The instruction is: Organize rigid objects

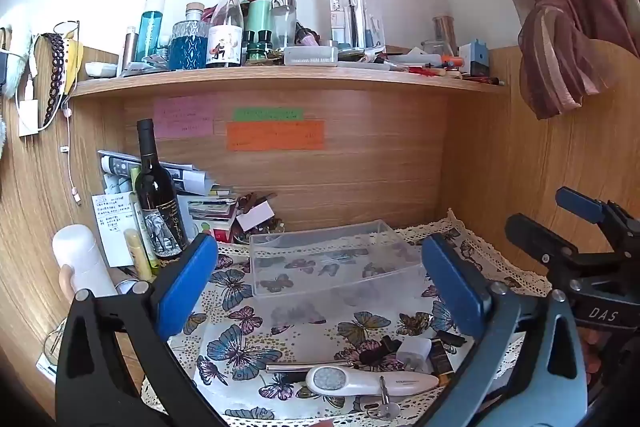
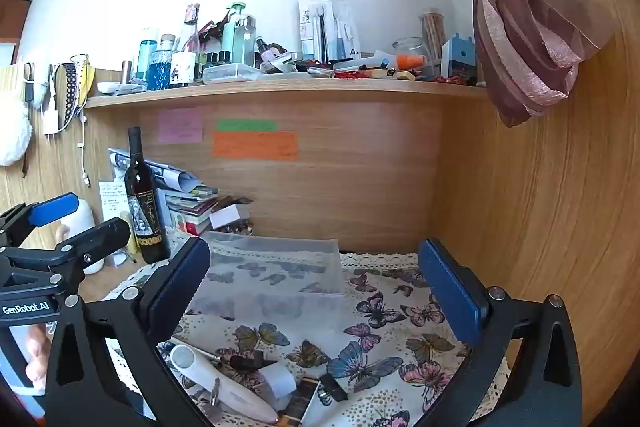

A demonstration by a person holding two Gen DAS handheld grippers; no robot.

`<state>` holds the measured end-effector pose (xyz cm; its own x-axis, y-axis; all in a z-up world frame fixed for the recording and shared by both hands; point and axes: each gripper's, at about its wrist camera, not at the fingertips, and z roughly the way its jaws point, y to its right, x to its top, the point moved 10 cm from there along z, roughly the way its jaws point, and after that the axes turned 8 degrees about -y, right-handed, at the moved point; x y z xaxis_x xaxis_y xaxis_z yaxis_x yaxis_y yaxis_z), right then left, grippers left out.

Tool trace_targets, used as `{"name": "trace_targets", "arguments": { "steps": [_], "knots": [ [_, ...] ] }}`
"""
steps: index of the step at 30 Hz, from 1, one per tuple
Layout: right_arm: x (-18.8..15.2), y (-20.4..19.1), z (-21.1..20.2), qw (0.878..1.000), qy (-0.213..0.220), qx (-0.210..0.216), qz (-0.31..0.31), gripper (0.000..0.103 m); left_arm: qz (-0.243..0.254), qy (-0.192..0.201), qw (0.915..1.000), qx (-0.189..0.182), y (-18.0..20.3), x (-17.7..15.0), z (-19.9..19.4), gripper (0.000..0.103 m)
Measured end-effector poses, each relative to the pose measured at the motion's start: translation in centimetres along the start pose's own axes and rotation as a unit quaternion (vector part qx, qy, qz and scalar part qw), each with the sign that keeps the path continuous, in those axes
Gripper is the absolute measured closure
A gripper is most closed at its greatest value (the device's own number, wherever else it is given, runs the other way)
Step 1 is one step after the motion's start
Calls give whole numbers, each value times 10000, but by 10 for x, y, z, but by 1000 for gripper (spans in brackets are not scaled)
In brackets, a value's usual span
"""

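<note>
A clear plastic box (image 1: 332, 263) stands empty on the butterfly cloth (image 1: 248, 339), ahead of both grippers; it also shows in the right wrist view (image 2: 276, 267). Near the front lie a white handheld device (image 1: 368, 381), a metal rod (image 1: 308, 367), a white block (image 1: 414, 349), black clips (image 1: 378, 347) and a key (image 1: 385, 403). The same pile shows in the right wrist view: the white device (image 2: 216, 383), the white block (image 2: 280, 379), a black clip (image 2: 334, 387). My left gripper (image 1: 320, 279) is open and empty above the pile. My right gripper (image 2: 316, 283) is open and empty, to the right of the left one.
A dark wine bottle (image 1: 158, 199) and a white bottle (image 1: 80, 263) stand at the left, with a stack of books and papers (image 1: 208, 203) behind. A crowded shelf (image 1: 280, 79) runs overhead. Wooden walls close the back and right. A tied curtain (image 2: 532, 39) hangs at the right.
</note>
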<state>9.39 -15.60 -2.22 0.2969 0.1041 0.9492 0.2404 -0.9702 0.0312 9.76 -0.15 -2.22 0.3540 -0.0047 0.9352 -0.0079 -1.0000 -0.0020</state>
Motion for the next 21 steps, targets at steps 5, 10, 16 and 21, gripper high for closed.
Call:
{"name": "trace_targets", "arguments": {
  "steps": [5, 10, 16, 21],
  "knots": [
    [-7, -2, 2, 10000, 2, -39, -39, 0, -51, 22, 10000, -44, -1, -2, -2, 0],
    [-14, 4, 11, 9999, -106, 67, 34, 0, -35, -97, 9999, -116, 1, -4, 2, 0],
    [-12, 1, 9, 9998, -150, 95, 74, 0, -15, -71, 9999, -137, 4, -3, 1, 0],
    [-14, -1, 10, 9998, -179, 57, 25, 0, -48, -63, 9999, -99, 3, -1, 1, 0]
  ]
}}
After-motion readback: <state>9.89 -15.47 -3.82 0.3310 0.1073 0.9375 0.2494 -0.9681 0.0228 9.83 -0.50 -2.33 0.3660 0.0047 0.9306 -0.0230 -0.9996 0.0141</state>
